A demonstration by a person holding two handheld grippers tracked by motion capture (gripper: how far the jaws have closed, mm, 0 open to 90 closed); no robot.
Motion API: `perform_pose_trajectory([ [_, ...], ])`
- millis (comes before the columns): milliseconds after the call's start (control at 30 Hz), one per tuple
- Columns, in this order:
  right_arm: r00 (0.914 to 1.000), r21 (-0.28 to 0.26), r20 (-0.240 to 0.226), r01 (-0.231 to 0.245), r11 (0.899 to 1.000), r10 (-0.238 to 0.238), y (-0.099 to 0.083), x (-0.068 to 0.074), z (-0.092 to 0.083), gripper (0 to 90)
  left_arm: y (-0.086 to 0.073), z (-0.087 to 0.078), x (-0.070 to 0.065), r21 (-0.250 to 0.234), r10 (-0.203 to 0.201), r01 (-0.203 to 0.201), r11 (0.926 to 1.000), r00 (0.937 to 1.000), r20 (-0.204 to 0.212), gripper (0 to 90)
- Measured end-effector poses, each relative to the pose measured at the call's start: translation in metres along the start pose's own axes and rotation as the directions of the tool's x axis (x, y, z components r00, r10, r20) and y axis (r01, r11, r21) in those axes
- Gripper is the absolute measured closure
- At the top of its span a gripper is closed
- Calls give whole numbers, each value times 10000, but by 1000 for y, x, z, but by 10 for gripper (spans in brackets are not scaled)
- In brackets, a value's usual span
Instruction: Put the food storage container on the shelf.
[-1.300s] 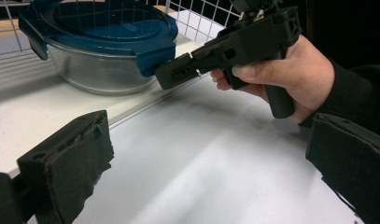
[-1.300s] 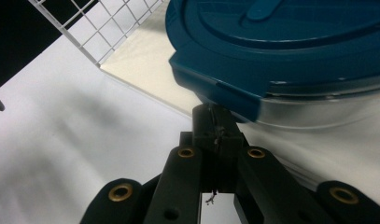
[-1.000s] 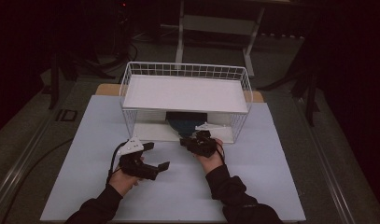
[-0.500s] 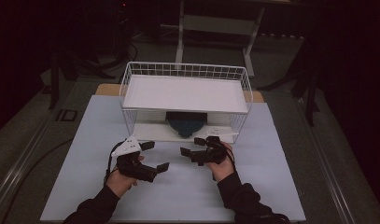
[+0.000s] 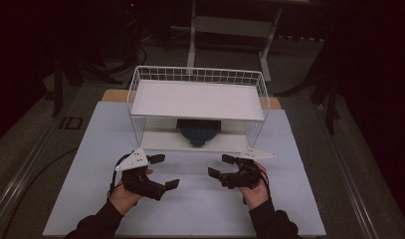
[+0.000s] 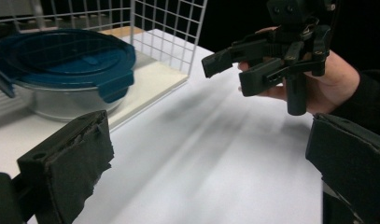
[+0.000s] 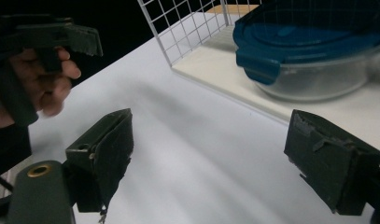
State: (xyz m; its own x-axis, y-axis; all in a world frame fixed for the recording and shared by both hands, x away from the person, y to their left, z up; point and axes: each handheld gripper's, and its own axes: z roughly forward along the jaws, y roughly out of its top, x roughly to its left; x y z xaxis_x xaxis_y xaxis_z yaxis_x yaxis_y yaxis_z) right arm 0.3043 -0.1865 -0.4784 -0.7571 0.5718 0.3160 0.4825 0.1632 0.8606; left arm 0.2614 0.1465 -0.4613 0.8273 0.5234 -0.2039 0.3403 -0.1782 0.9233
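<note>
Container (image 5: pixel 198 133) sits on the rack's (image 5: pixel 197 99) lower shelf, at my 12 o'clock. Right gripper (image 5: pixel 224 167) jaws just opened, empty; left gripper (image 5: pixel 163 171) gapes empty too, both clear of it.

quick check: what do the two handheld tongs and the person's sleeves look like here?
Both tongs, left and right, are black, each with two blocky jaws faced with dark, worn-looking pads. Each carries a light grey three-cornered plate on top, and a thin black cable loops from the left one. A brass-coloured eyelet sits at the base of one right jaw. The sleeves are dark, long.
</note>
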Motion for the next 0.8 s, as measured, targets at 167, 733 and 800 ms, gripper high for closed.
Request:
perform_pose_trajectory([
  [167,9999,3,111,69,10000,-69,-8,2,-13,150,-2,-4,-3,125,73,-75,9999,9999,100,5],
  [733,9986,20,538,-18,10000,17,-33,-9,-55,144,-20,-25,-7,340,68,-71,9994,9999,98,5],
  [800,9972,26,740,-97,10000,94,-38,-13,-64,143,-20,-29,-7,292,23,-29,9996,9998,210,5],
])
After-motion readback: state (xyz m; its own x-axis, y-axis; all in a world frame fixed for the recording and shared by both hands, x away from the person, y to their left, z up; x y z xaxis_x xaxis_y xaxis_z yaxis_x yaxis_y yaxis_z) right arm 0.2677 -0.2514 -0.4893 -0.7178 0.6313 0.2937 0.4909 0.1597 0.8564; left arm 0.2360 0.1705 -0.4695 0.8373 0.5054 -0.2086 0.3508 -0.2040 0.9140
